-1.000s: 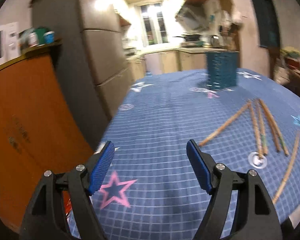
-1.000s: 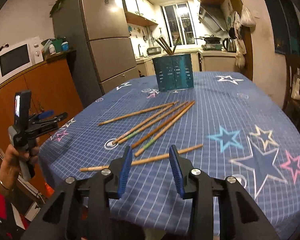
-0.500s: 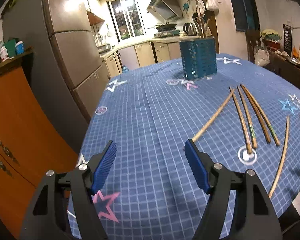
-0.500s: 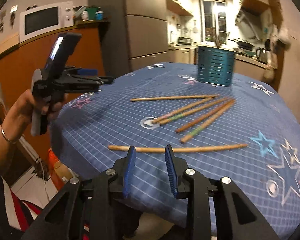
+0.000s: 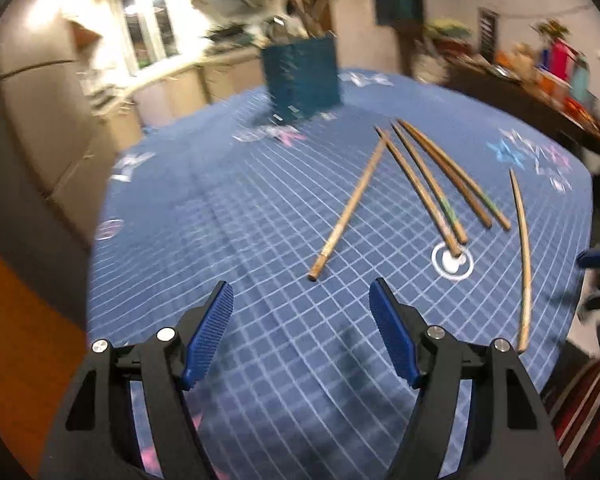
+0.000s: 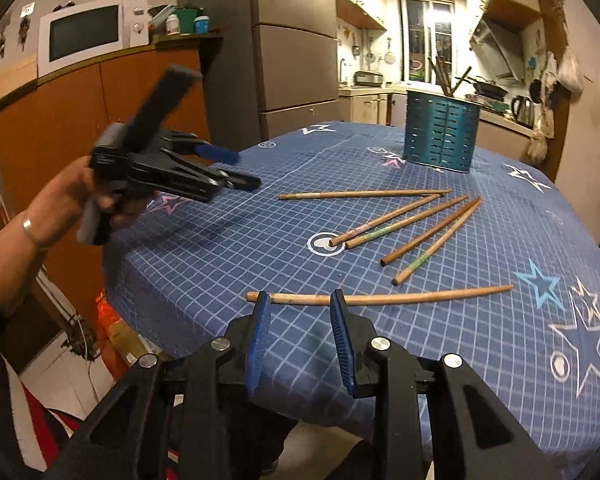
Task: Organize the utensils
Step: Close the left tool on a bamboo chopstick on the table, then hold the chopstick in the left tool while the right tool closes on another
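Several wooden chopsticks lie loose on the blue star-patterned tablecloth (image 6: 228, 256). A teal slotted utensil holder (image 6: 442, 136) stands at the far side, with a few sticks in it; it also shows in the left wrist view (image 5: 302, 80). My left gripper (image 5: 300, 296) is open and empty, just short of the near end of one chopstick (image 5: 352, 204). It also shows in the right wrist view (image 6: 224, 168). My right gripper (image 6: 298, 300) is open, its jaws either side of the nearest chopstick (image 6: 380, 299), close to its left end.
A fridge (image 6: 296, 60) and an orange cabinet (image 6: 80, 92) with a microwave (image 6: 86, 34) stand left of the table. Kitchen counters run along the back. A cluttered side table (image 5: 540, 76) is at the right. The table edge is close below both grippers.
My left gripper has swung right and moved forward toward the chopsticks. My right gripper has moved forward and down to the nearest chopstick, and its jaws have opened somewhat wider.
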